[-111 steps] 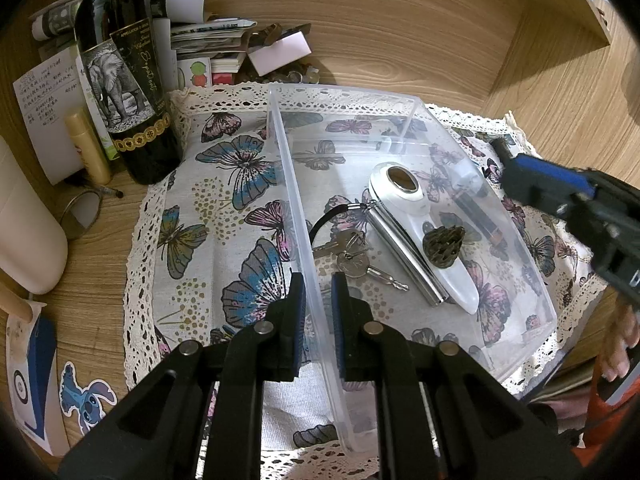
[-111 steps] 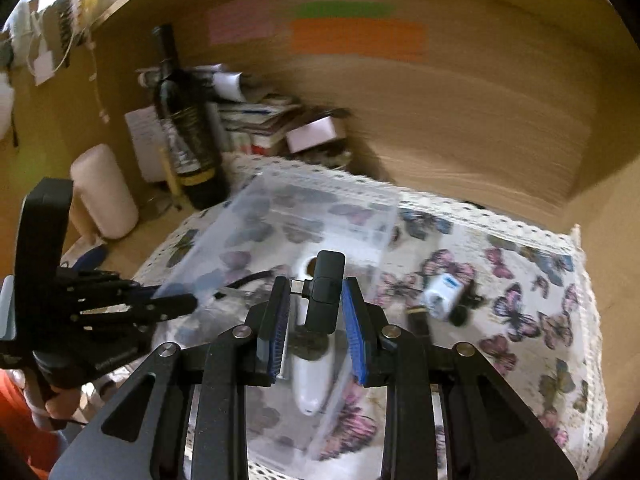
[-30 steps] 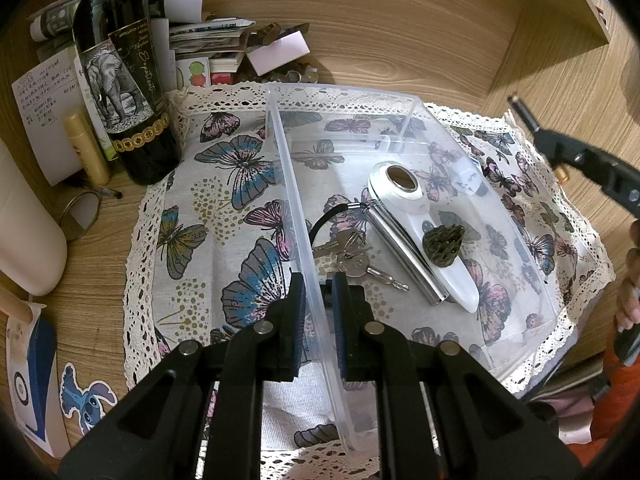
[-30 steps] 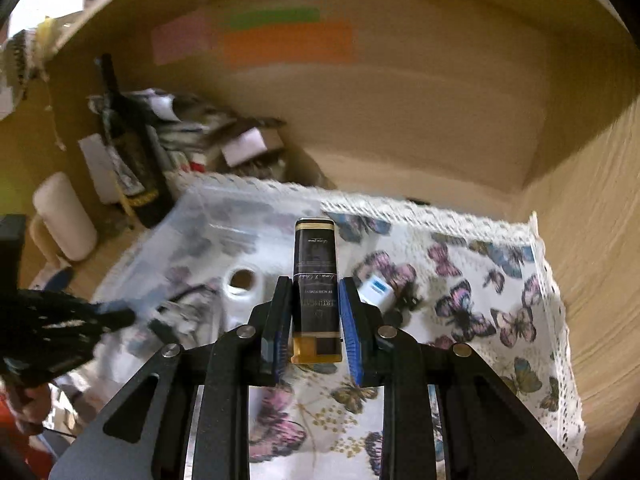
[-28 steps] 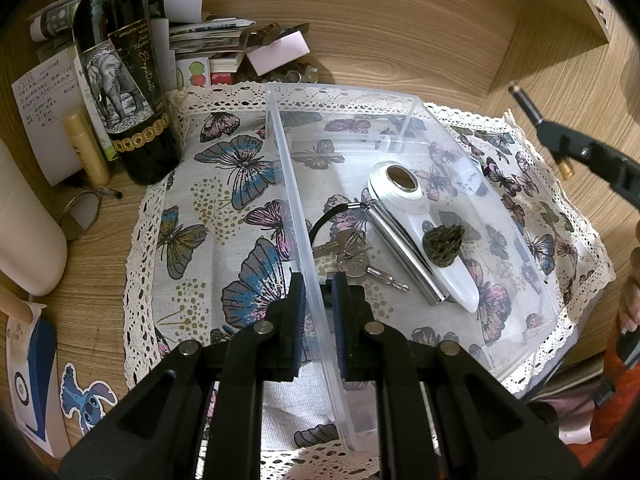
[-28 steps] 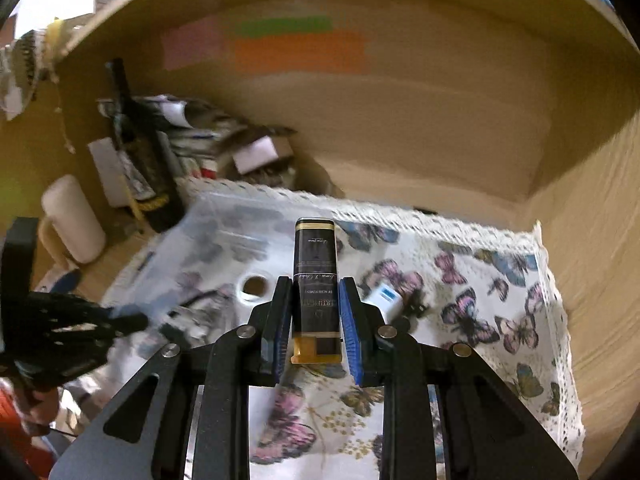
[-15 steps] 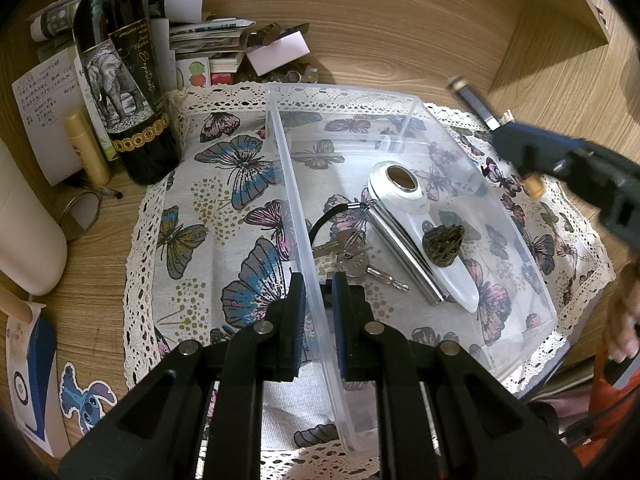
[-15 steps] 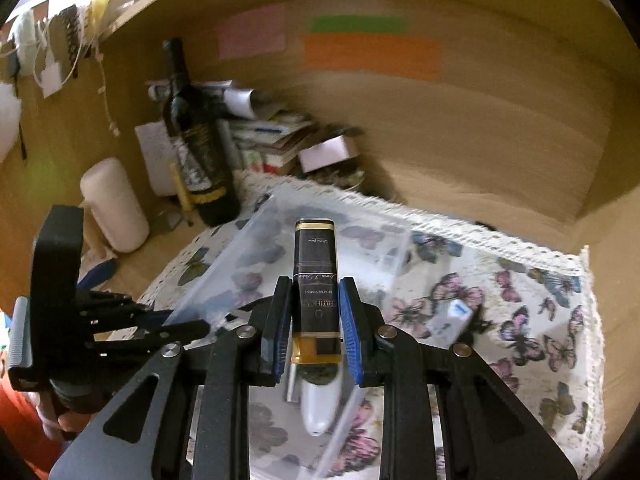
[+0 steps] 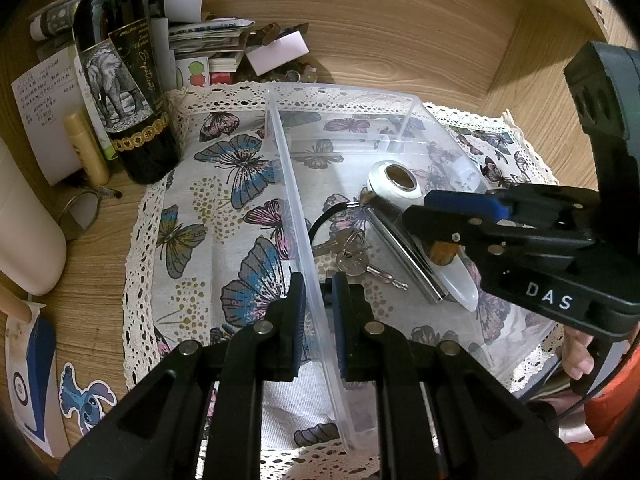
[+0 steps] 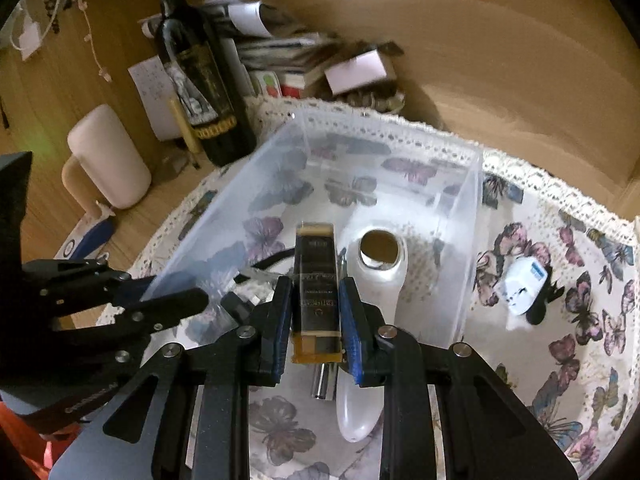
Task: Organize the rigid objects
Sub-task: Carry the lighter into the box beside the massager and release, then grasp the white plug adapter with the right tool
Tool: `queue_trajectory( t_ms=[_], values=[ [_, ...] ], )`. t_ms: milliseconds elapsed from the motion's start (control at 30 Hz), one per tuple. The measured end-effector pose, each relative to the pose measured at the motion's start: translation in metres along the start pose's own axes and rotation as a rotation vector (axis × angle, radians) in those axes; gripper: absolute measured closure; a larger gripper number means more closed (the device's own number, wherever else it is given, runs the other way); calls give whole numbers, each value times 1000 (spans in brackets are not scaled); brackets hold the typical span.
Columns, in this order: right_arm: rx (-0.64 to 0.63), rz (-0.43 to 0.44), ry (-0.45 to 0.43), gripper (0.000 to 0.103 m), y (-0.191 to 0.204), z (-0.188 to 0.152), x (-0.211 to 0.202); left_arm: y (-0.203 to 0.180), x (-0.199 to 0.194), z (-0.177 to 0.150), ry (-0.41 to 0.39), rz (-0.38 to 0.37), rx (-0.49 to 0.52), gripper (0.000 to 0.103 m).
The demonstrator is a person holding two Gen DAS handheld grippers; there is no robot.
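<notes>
A clear plastic bin stands on a butterfly cloth. My left gripper is shut on the bin's near wall. My right gripper is shut on a dark rectangular perfume bottle with a gold base and holds it over the bin, above the items inside; the gripper also shows in the left wrist view. In the bin lie a white oblong device, a silver bar and keys. A white plug adapter lies on the cloth outside the bin.
A wine bottle stands at the back left, with stacked papers behind it and a cream cylinder at the left. Wooden walls enclose the back and right. The lace-edged cloth covers the desk middle.
My right gripper has carried the perfume bottle from the cloth on the right to over the bin and lowered it. My left gripper has kept its hold on the bin wall.
</notes>
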State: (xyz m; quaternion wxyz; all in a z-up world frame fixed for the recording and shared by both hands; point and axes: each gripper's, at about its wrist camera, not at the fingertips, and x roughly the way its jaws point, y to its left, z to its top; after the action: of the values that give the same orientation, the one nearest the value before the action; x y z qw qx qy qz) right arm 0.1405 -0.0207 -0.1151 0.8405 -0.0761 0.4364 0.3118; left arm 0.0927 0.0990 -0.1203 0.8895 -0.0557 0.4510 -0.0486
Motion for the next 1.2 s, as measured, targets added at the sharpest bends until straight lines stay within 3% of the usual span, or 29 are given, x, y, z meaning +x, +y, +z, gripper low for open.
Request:
queue_trajectory(
  t_ms=[333,733,933,1200],
  values=[
    [27,-40,-77,78,-11,3,-33,-1,0,0,-1,1,1,90],
    [173,-183,-242,65,-72,14,-98,0,0,0,-1,1,2,90],
    [203,-229,-175,64,-98,16,-72,-1,0,0,0,1,2,90],
    [221,-263,-23,64,-124,14,-8,0,0,0,-2,-2,-1,90]
  ],
)
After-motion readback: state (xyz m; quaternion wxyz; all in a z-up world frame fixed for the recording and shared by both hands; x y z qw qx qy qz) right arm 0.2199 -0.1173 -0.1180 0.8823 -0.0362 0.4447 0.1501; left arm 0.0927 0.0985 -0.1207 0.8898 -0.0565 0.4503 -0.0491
